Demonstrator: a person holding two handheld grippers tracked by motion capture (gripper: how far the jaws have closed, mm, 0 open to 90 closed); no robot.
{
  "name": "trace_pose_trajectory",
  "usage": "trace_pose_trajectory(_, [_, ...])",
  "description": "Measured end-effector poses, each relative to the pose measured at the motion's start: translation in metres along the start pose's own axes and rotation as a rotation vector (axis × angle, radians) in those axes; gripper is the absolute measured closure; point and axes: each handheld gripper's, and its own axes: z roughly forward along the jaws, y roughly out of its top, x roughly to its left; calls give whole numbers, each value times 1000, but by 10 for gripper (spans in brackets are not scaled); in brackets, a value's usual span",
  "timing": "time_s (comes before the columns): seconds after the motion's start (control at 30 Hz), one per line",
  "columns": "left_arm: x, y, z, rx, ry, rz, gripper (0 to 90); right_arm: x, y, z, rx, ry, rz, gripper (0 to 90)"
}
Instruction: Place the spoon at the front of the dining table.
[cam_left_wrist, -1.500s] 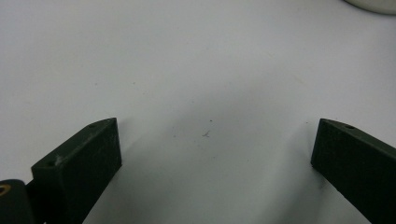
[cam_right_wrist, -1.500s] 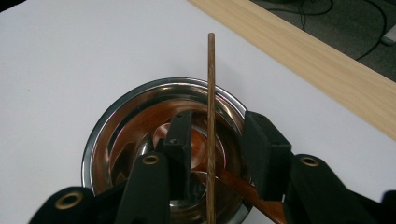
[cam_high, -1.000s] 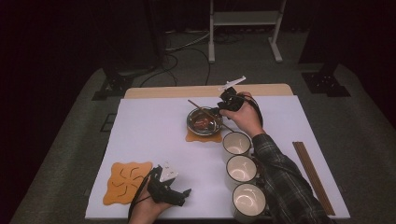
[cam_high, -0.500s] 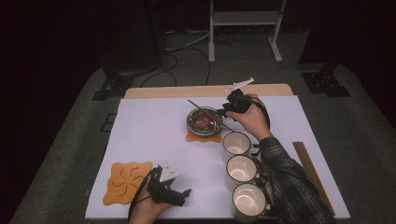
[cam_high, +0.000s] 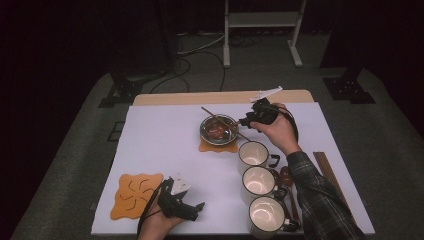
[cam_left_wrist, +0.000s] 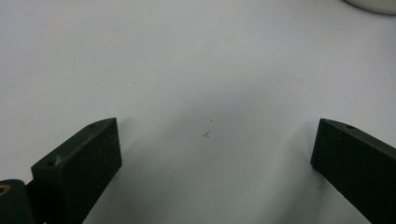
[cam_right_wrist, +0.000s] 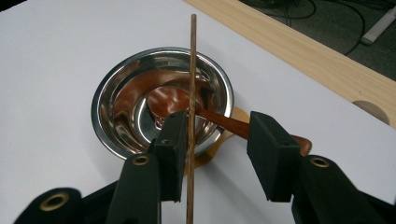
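Right gripper view: chopstick (cam_right_wrist: 192, 70) across bowl (cam_right_wrist: 108, 100)

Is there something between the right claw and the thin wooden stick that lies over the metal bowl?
Nothing visible. The stick already stands between the open jaws of the right claw, against the left pad, which hides its lower part. The wooden spoon lies in the bowl beneath it.

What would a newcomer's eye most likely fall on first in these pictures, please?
Probably the shiny steel bowl on its orange mat mid-table, with a brown wooden spoon in it and a thin chopstick lying across it, between the right gripper's open jaws. Next, three white mugs lined up at the near right.
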Motion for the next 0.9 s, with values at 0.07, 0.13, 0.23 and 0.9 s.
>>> trace_pose_trajectory(0.07, [0,0,0,0,0,0,5,-1,-3,-3,-2,-2,6,563])
trace_pose_trajectory(0.13, [0,0,0,-3,0,-3,5,-3,-5,-6,-5,-2,6,557])
trace_pose_trajectory(0.23, [0,0,0,0,0,1,5,-4,-9,-9,-10,-4,19,554])
trace_pose_trajectory(0.9, [0,0,0,-4,2,0,5,-14,-39,-32,-41,-24,51,537])
